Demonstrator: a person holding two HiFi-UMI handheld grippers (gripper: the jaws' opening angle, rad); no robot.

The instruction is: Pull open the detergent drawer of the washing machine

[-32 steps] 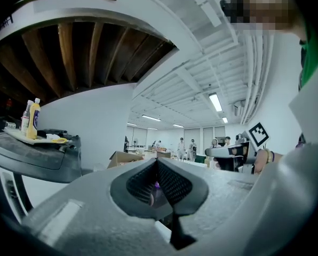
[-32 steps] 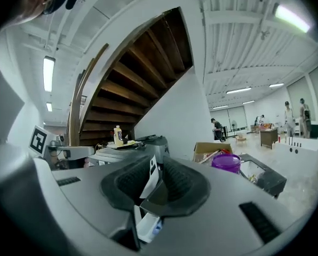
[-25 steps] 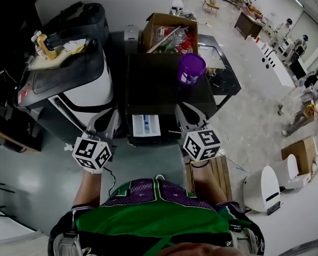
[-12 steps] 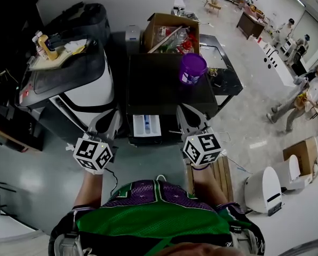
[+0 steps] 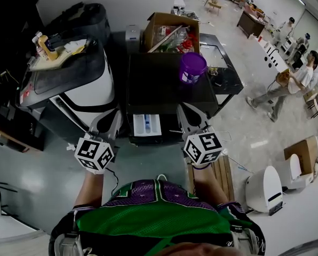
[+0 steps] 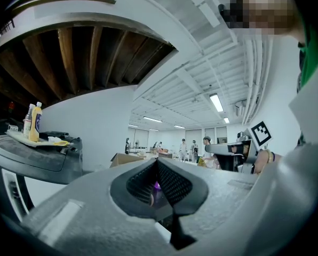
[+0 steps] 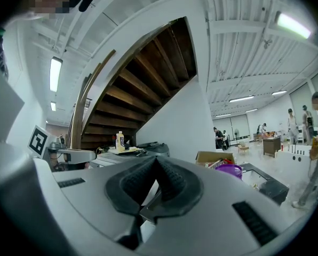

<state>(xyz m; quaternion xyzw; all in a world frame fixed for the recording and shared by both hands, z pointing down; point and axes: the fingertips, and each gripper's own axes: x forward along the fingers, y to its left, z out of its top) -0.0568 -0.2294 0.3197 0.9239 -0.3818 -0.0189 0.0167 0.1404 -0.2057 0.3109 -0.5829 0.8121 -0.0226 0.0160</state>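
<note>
The black washing machine (image 5: 153,84) stands in front of me in the head view. Its detergent drawer (image 5: 146,125) sticks out of the front, white inside with a blue insert. My left gripper (image 5: 106,124) hovers just left of the drawer and my right gripper (image 5: 188,117) just right of it; neither touches it. In the left gripper view the left gripper (image 6: 157,164) has its ribbed pads (image 6: 172,183) together with nothing held. The right gripper (image 7: 156,164) looks the same in its own view, shut and empty.
A purple tub (image 5: 191,68) sits on the machine's top, with an open cardboard box (image 5: 169,32) behind it. A white and black appliance (image 5: 73,79) bearing bottles (image 5: 44,44) stands at the left. A wooden crate (image 5: 215,175) lies by my right arm. People walk at the far right.
Both hands stay where they were beside the open drawer. The people at the far right have walked across the floor.
</note>
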